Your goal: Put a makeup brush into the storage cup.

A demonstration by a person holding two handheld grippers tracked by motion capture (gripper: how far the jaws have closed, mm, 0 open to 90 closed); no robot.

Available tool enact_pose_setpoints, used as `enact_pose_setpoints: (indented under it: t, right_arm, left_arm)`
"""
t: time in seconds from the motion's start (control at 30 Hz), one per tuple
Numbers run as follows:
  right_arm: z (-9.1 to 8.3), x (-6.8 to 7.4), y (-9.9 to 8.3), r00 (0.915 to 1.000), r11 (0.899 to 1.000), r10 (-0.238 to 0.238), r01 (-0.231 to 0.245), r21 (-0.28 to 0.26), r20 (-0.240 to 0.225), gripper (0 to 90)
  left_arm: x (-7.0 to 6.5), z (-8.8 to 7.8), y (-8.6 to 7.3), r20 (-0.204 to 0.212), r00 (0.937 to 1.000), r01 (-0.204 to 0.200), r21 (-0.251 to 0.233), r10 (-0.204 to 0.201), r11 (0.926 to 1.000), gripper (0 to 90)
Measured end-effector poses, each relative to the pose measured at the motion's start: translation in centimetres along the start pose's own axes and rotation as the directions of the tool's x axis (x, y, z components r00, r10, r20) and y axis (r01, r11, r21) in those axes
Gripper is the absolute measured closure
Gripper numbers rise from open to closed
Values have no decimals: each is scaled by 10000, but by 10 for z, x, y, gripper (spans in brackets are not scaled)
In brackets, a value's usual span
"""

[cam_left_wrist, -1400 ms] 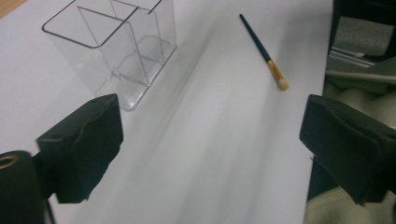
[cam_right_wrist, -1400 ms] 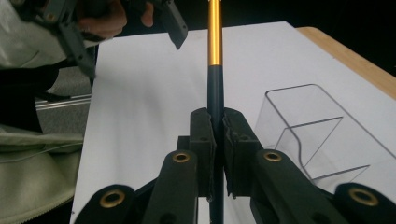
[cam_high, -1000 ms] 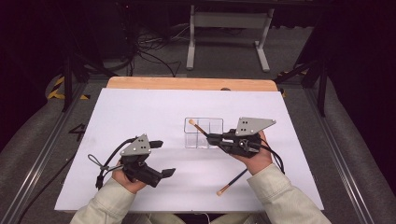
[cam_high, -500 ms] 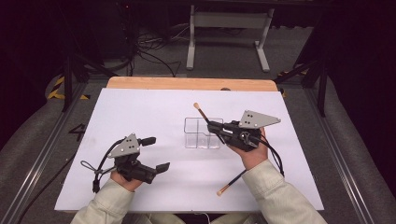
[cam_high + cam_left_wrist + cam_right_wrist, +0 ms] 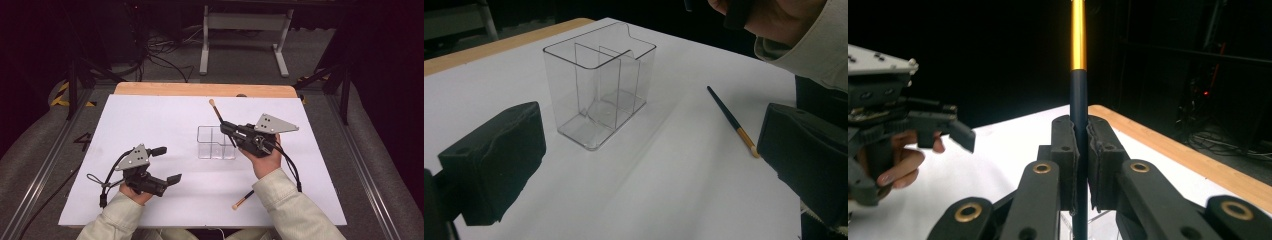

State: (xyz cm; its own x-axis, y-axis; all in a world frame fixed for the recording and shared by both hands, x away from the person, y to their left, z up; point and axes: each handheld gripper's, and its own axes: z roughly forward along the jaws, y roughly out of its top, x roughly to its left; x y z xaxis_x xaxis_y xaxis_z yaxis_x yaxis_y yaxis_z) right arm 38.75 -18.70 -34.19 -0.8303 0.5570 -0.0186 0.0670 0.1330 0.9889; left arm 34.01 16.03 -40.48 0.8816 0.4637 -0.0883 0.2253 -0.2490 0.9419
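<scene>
White table [image 5: 150,120] (wood-edged): clear organizer [image 5: 216,142], 1 paintbrush [image 5: 243,199].

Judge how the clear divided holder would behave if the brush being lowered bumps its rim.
The clear holder looks thin-walled and empty, so it is probably light and would likely slide on the smooth white table. It stands taller than its narrow base, so a knock near the rim might tip it. The brush in the right gripper looks stiff.
</scene>
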Motion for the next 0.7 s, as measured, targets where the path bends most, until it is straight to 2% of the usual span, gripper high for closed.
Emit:
enact_pose_setpoints:
  t: [0.33,0.53,0.7]
  right_arm:
    - [13,1,-3,9990,9988,165,-146,-457,420,838]
    - [21,-1,-4,9952,9972,304,-238,-714,935,838]
    - [25,-2,-5,9917,9967,246,-146,-796,1262,838]
  left_arm:
    - [1,0,-2,5,10000,48,-24,-48,10000,1]
    - [2,-1,-2,-43,10000,29,-29,-29,10000,1]
    - [2,-1,-3,-61,10000,-28,-6,28,10000,1]
